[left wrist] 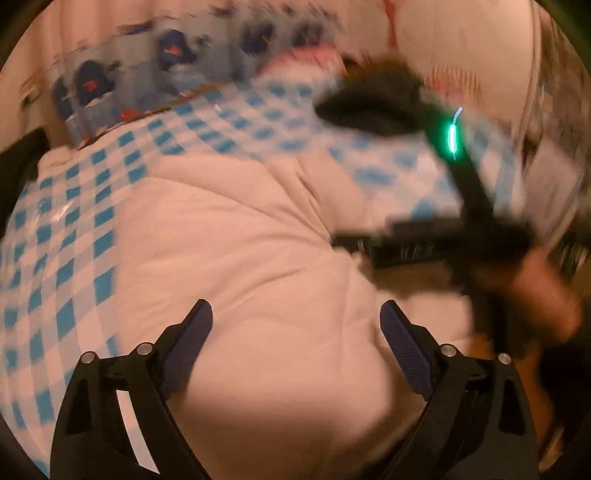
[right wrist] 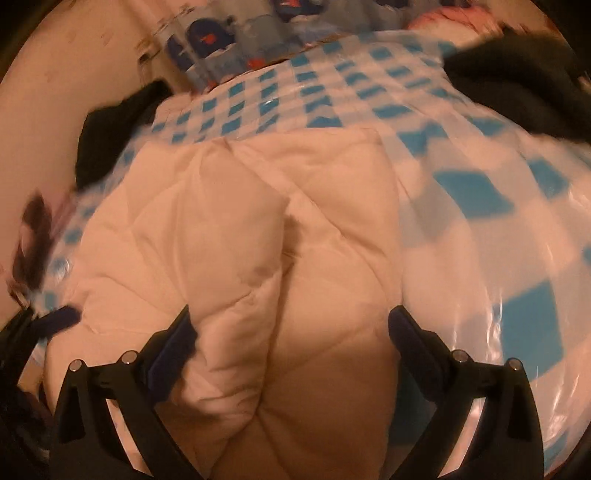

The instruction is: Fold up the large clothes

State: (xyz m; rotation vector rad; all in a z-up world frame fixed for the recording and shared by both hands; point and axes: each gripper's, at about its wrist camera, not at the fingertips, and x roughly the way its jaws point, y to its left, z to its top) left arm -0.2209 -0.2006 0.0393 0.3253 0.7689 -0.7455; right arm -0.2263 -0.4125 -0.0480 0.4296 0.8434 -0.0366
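A pale quilted padded garment (left wrist: pixel 236 236) lies on a blue-and-white checked cover (left wrist: pixel 74 206). My left gripper (left wrist: pixel 295 314) is open just above the garment, holding nothing. In the left wrist view the right gripper (left wrist: pixel 436 247) shows as a blurred black device with a green light, over the garment's right edge. In the right wrist view the garment (right wrist: pixel 317 229) lies folded with a crease down its middle. My right gripper (right wrist: pixel 288 321) is open, its jaws astride the near end of the garment, the left finger (right wrist: pixel 177 343) touching the fabric. The left gripper's blue fingertip (right wrist: pixel 62 317) shows at far left.
A dark garment (right wrist: pixel 517 96) lies at the back right of the cover, another dark item (right wrist: pixel 110 129) at the back left. A blue patterned cloth (right wrist: pixel 229 40) and pink fabric (right wrist: pixel 454 18) lie along the far edge. A pale wall (right wrist: pixel 74 74) stands at left.
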